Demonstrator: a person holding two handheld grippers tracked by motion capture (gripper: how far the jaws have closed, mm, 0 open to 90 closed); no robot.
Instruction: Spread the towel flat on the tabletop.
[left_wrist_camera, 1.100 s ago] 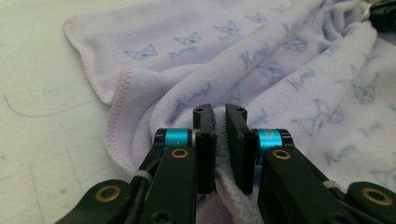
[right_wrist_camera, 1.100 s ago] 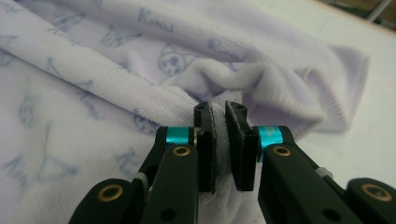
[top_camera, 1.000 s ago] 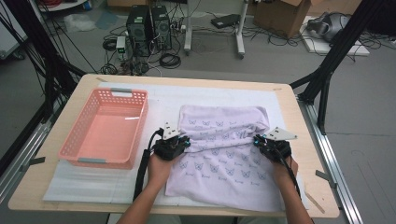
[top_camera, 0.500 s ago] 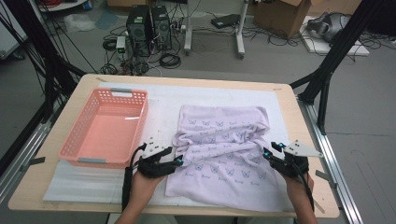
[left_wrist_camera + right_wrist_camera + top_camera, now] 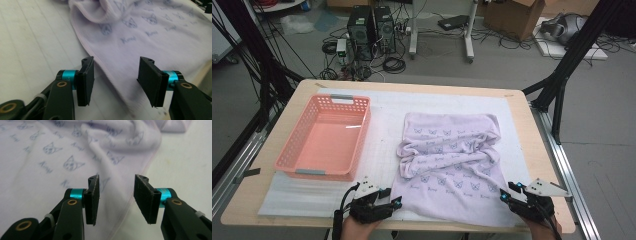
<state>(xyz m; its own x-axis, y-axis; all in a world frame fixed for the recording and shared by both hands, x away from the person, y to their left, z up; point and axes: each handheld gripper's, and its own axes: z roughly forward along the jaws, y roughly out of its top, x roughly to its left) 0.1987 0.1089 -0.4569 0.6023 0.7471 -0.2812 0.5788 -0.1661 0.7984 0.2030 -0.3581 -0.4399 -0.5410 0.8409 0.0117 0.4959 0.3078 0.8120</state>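
Lilac cloth (image 5: 451, 165) printed with small cat faces lay spread on the bench (image 5: 532, 145), its near edge running between the two pairs of fingers. The left gripper (image 5: 395, 202) sat at the cloth's near left corner; its fingers (image 5: 86, 80) stood apart, having just closed a little after opening, and gripped nothing, with the hem passing beneath the gap and the white mat (image 5: 30, 50) off the outer finger. The right gripper (image 5: 504, 192) sat at the near right corner; its fingers (image 5: 93, 197) also stood apart, having just been opening, and pressed on nothing, with the cloth's right hem lying under the gap between them. Beyond both pairs of fingers the fabric lay flat, then rose into a rumpled fold across its middle, and its far part lay smooth again. A pink plastic basket (image 5: 292, 161) stood well to the left of the left fingers, beside the cloth but apart from it. Past the bench's far edge, computer towers (image 5: 372, 22) and tangled cables (image 5: 392, 62) covered the floor.
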